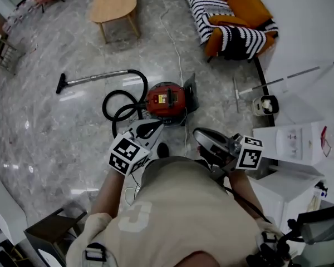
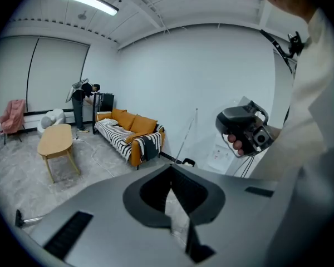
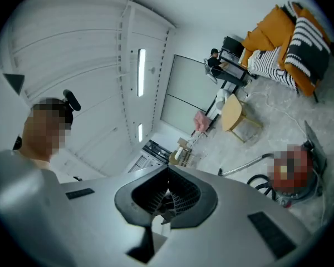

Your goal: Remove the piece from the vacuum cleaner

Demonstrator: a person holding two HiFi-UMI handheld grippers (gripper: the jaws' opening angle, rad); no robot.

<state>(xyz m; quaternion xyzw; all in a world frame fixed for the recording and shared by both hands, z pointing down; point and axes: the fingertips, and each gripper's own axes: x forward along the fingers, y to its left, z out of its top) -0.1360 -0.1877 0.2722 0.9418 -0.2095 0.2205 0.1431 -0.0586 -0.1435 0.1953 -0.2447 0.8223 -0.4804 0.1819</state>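
Head view: the vacuum (image 1: 166, 100) sits on the floor (image 1: 50, 121), well in from its edges. Its hose (image 1: 118, 103) is curled at its left, and the wand (image 1: 94, 78) lies flat further toward the floor's left side. A table (image 1: 114, 1) stands by the far edge and a sofa (image 1: 234, 13) by the far right corner. The left gripper (image 1: 152, 128) hangs just short of the vacuum, apart from it. The right gripper (image 1: 203, 137) is off to the right, also clear of it.

Left gripper view: the fingers (image 2: 156, 191) are clenched at the tips with nothing between them. Beyond them are the sofa and table, and a hand holds the right gripper (image 2: 242, 128) up.

Right gripper view: the fingers (image 3: 186, 191) are clenched and empty. The vacuum (image 3: 292, 174) is on the floor at the right.
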